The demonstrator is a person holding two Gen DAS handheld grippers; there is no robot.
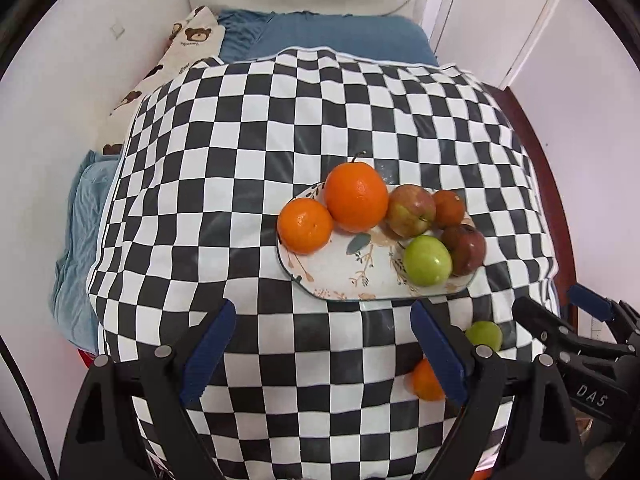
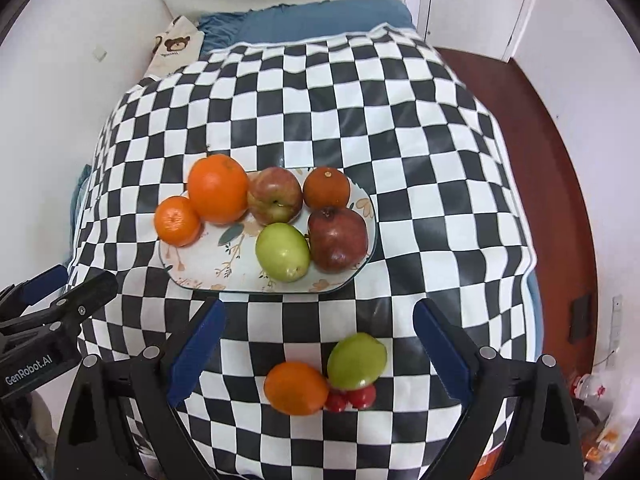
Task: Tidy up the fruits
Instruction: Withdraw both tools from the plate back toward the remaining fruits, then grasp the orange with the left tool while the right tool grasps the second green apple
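Observation:
A floral oval plate (image 2: 200, 268) (image 1: 344, 276) lies on the checkered cloth. On it are a large orange (image 2: 218, 188), a small orange (image 2: 177, 221), a red-green apple (image 2: 275, 195), a dark orange (image 2: 326, 187), a pomegranate (image 2: 338, 238) and a green apple (image 2: 282, 257). Loose on the cloth near me are an orange (image 2: 296, 388) (image 1: 426, 380), a green apple (image 2: 357, 360) (image 1: 485, 335) and two small red fruits (image 2: 352, 398). My right gripper (image 2: 320, 344) is open above the loose fruits. My left gripper (image 1: 324, 344) is open and empty, short of the plate.
The checkered cloth (image 2: 400, 128) covers a raised surface over a blue bed sheet (image 1: 340, 36). A bear-print pillow (image 1: 188, 44) lies at the back left. Dark red floor (image 2: 540, 128) and white doors are on the right, white wall on the left.

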